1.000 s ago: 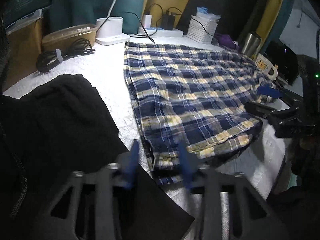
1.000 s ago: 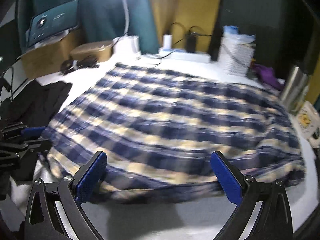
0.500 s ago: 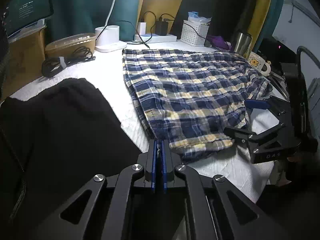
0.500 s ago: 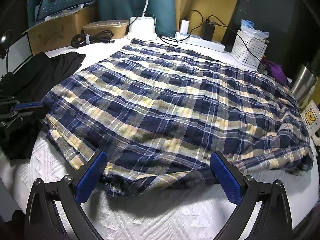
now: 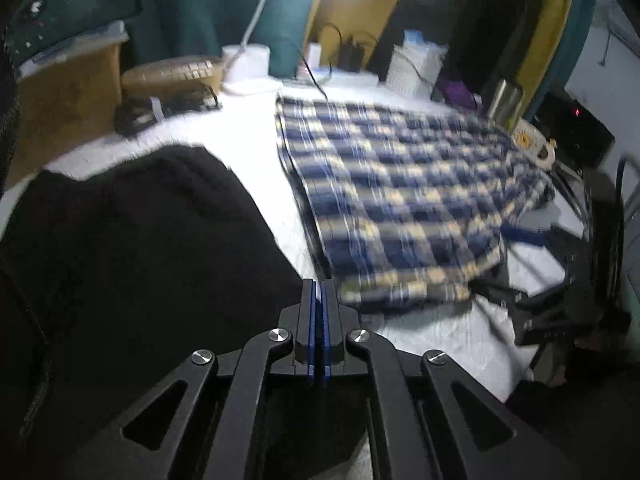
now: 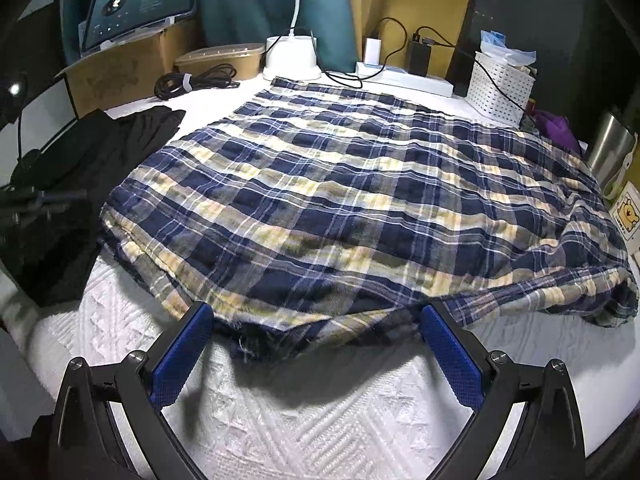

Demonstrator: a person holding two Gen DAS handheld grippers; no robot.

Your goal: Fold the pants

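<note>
White textured bedspread (image 6: 320,420) covers the work surface. Navy-and-yellow plaid pants (image 6: 360,208) lie flat across its middle, doubled over with layered edges along the near hem; far end reaches the white lamp base (image 6: 290,58). Black garment (image 5: 132,248) heaped to the left, just beside the plaid. Judgement: first fold looks done; further folds into a compact stack remain.

Right gripper (image 6: 316,336): jaws spread wide, straddling the near hem, blue pads not pressing cloth. Left gripper (image 5: 319,312): jaws pressed together near the plaid's corner; whether cloth is pinched between them cannot be told, view blurred.
</note>
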